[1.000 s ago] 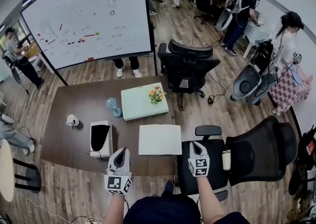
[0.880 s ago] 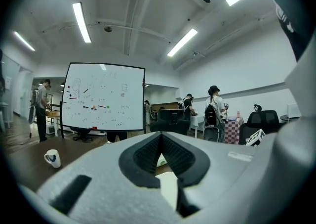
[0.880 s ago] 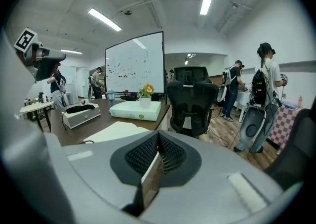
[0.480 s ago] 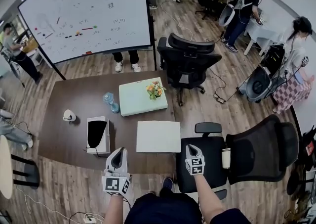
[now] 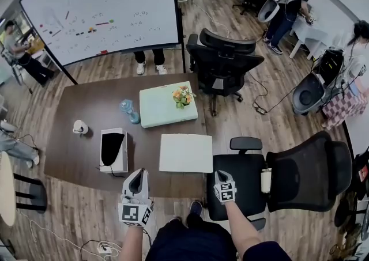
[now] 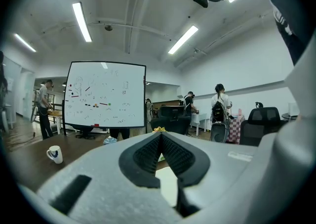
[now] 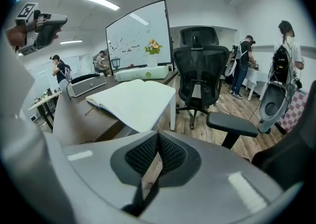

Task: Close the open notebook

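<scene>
The open notebook [image 5: 185, 152] lies flat with white pages up, at the near right of the dark table [image 5: 81, 104]. In the right gripper view the notebook [image 7: 136, 97] is ahead and to the left, its corner over the table edge. My left gripper [image 5: 139, 173] hovers at the table's near edge, left of the notebook, with its jaws shut and empty. My right gripper [image 5: 220, 175] is off the table, over the seat of a black office chair [image 5: 253, 182], right of the notebook, also shut and empty. Neither gripper touches the notebook.
A white box with a black opening [image 5: 113, 149] stands left of the notebook. Behind it are a mint-green case [image 5: 164, 114] with flowers [image 5: 183, 96], a blue bottle [image 5: 128, 108] and a white mug [image 5: 80, 127]. A second chair [image 5: 222, 64] and a whiteboard [image 5: 104, 9] stand beyond.
The head view has shifted a little. Both grippers sit slightly further back from the notebook than before. The notebook still lies open in the same spot.
</scene>
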Tool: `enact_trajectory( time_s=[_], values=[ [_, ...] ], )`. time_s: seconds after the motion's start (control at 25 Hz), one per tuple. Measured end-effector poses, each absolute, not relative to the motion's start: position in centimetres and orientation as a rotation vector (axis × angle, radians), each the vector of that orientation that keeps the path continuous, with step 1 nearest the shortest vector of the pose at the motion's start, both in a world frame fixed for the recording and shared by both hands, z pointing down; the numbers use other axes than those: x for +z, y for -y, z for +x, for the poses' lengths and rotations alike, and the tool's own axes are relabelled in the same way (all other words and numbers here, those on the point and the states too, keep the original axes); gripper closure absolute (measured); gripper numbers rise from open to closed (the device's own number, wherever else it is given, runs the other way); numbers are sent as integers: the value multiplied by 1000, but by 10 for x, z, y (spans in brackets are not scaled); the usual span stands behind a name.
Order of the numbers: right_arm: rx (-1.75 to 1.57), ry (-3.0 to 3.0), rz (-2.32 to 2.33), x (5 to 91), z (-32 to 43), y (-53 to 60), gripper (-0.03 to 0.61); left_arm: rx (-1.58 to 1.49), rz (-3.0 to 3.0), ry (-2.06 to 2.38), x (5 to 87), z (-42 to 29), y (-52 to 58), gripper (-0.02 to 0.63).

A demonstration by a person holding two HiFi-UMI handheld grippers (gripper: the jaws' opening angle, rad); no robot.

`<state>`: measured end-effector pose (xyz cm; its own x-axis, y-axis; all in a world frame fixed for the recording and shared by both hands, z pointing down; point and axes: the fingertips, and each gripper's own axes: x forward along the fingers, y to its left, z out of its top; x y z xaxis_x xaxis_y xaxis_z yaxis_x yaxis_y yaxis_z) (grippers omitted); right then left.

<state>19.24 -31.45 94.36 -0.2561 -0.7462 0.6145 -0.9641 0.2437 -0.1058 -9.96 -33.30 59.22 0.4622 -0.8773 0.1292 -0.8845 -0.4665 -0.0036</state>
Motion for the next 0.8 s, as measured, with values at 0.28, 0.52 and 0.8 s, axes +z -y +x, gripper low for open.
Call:
enact_trajectory(
  time_s=[0.28, 0.52, 0.8],
  values=[
    [688, 2115, 1444, 976, 174, 309, 581, 181, 2638, 1599, 595, -93, 332, 628],
    [736, 2126, 1452, 984, 165, 316, 581, 179, 2638, 1612, 595, -94, 333, 629],
    [692, 2197, 1535, 963, 169, 322, 580, 150, 2638, 1639, 592, -97, 327, 629]
  ],
)
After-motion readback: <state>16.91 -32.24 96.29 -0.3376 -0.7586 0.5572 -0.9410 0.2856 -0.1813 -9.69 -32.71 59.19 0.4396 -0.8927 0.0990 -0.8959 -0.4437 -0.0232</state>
